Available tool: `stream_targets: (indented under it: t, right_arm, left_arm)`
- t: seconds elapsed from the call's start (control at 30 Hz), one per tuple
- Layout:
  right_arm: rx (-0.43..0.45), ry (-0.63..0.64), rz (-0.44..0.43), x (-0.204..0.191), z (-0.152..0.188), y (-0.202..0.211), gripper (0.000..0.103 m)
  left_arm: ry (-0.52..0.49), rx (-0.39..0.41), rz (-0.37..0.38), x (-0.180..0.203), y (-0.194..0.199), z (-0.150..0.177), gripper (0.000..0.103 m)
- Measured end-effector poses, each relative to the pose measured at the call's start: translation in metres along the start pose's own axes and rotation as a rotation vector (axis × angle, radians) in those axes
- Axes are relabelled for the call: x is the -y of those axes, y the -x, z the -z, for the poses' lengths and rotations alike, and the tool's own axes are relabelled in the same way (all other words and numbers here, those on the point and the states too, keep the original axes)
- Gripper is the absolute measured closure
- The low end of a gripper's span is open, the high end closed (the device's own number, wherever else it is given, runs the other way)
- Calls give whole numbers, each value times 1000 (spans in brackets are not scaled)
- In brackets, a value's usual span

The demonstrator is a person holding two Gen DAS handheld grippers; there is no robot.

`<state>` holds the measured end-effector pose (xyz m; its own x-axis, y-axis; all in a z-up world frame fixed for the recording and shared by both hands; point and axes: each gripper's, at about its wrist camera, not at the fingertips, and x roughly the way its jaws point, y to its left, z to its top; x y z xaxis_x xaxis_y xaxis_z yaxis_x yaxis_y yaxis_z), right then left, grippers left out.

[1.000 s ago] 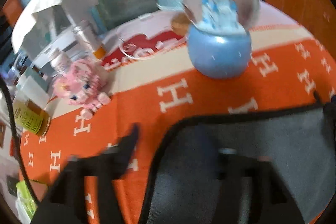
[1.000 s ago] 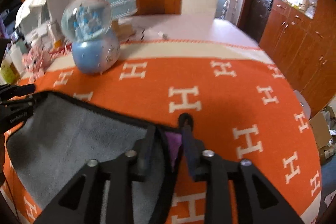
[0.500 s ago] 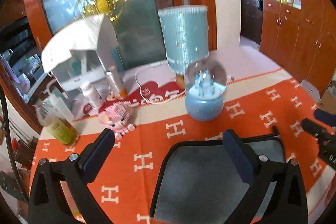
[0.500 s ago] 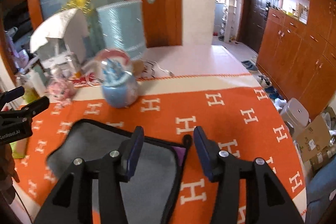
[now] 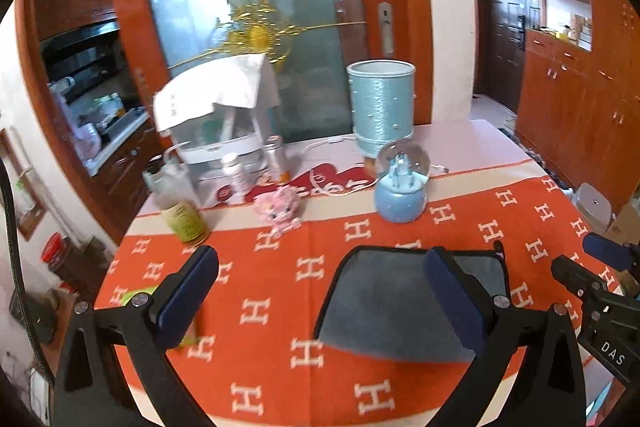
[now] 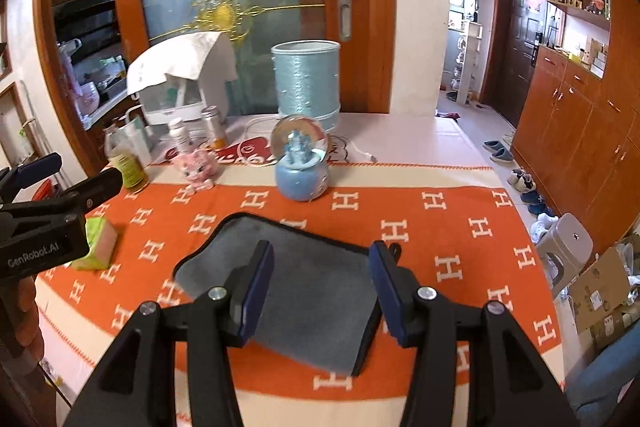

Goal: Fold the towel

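Note:
A grey towel with black trim (image 5: 384, 303) lies folded flat on the orange H-patterned table cloth (image 5: 280, 267); it also shows in the right wrist view (image 6: 316, 283). My left gripper (image 5: 320, 291) is open and empty, held well above the table, its right finger over the towel. My right gripper (image 6: 322, 279) is open and empty, held above the towel. The right gripper shows at the right edge of the left wrist view (image 5: 592, 267), and the left gripper shows at the left edge of the right wrist view (image 6: 60, 183).
A blue snow globe (image 5: 402, 189), a pink toy (image 5: 278, 209), a yellow-labelled bottle (image 5: 184, 219), small bottles and a teal cylinder (image 5: 380, 111) stand along the table's far side. A green-pink sponge (image 6: 98, 243) lies left of the towel.
Both grippers let go of the towel, opened wide and rose up and back from the table. The towel now lies flat, folded.

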<state>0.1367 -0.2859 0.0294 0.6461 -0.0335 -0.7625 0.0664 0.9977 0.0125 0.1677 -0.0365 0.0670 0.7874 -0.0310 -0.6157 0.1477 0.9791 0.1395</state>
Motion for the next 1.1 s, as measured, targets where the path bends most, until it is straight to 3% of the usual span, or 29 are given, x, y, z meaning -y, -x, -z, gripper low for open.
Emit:
stream_targets:
  t: [0.4, 0.6, 0.7, 0.93, 1.1]
  right_arm:
    - [2, -43, -45, -8, 39, 45, 53]
    - [14, -61, -31, -14, 62, 65, 53]
    - [1, -67, -32, -16, 74, 68, 48]
    - [-18, -70, -67, -25, 89, 71, 47]
    - [-17, -55, -65, -38, 94, 78, 47]
  left_arm:
    - [163, -61, -12, -29, 52, 53, 1]
    - [145, -82, -7, -20, 71, 80, 1]
    - [136, -68, -9, -14, 83, 92, 1]
    - [129, -62, -35, -10, 97, 104, 1]
    - [171, -80, -11, -16, 100, 110, 1]
